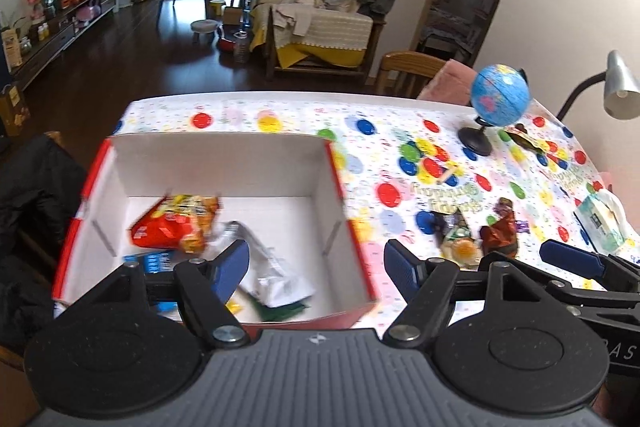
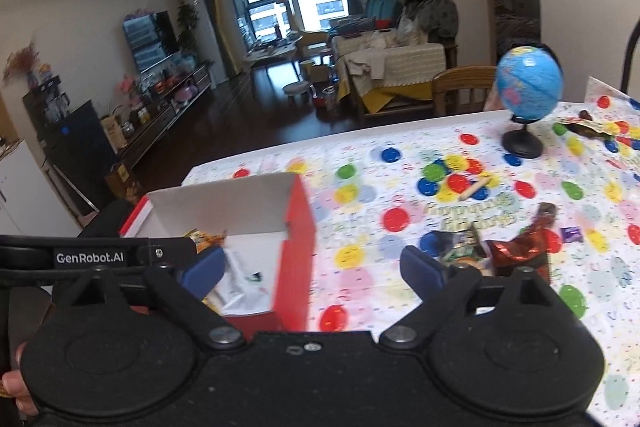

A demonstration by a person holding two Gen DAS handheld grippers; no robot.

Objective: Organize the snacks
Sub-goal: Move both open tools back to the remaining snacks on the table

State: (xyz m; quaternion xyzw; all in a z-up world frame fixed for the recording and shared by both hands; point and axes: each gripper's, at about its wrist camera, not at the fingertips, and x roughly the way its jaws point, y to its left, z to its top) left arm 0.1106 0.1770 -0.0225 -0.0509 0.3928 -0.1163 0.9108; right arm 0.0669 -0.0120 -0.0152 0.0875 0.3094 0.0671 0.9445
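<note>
The red-and-white cardboard box sits at the near left corner of the table, and it is where I am gathering the snacks: an orange chip bag lies tilted against a silver packet, with a blue pack and something green under them. They lie loose and overlapping, so I judge they were dropped in, not laid flat.

My left gripper hangs above the box's near right corner with its jaws spread wide and nothing between them. My right gripper is just beside it, equally wide and empty, straddling the box's red right wall.

Still to collect, on the spotted tablecloth right of the box: a dark green-and-yellow snack packet and a crinkled red-brown wrapper, touching or nearly so, with a small purple sweet just past them.

Room is good here. Open cloth lies between the box and those packets, so my right gripper can slide across without crossing anything. Farther right stand a globe on its black base and a tissue pack near the table's right edge; both are well apart from the packets. The box wall is the one edge I must lift over.
</note>
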